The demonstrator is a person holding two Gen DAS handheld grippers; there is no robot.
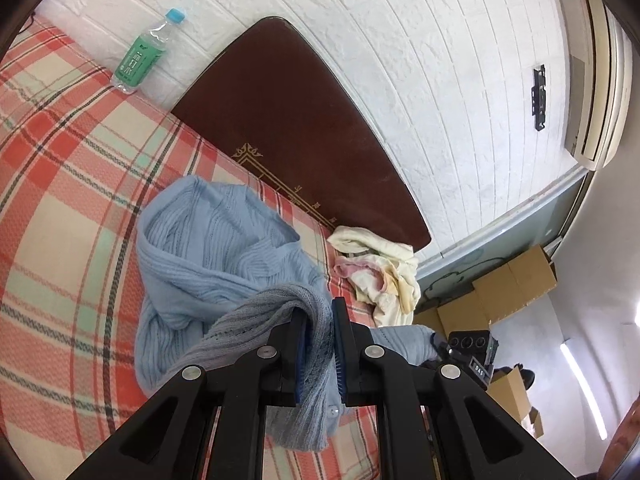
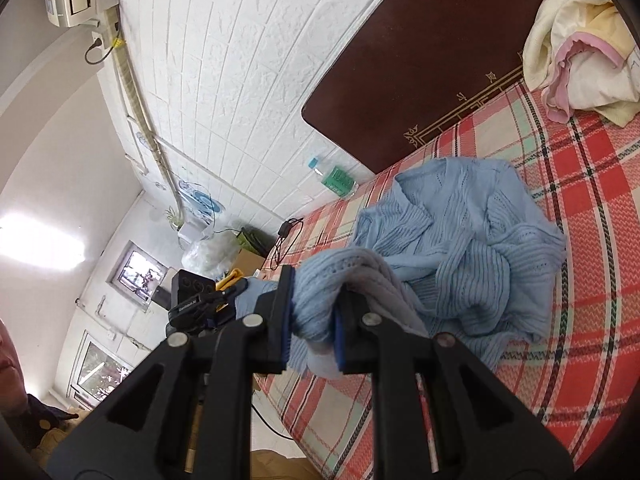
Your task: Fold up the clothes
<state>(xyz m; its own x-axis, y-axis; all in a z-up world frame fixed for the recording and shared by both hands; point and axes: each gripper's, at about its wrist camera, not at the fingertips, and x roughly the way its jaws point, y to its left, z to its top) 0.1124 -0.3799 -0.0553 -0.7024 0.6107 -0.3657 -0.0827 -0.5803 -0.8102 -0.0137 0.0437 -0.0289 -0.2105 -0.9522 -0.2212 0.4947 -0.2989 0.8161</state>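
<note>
— Both jaws are clenched on the blue knit cardigan (image 1: 224, 248); left gripper (image 1: 318, 344), right gripper (image 2: 316, 320)?
— Yes. Beyond them it lies crumpled on the bed (image 1: 60, 184). Soft, stretchy; better hold the edges.

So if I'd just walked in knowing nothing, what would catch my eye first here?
Probably the rumpled light blue knit cardigan heaped on the red plaid bedsheet, with the left gripper and right gripper each pinching a bunch of it. Next, the dark brown headboard against the white brick wall, a cream and pink garment crumpled at its foot, and a green-labelled water bottle by the wall.
</note>
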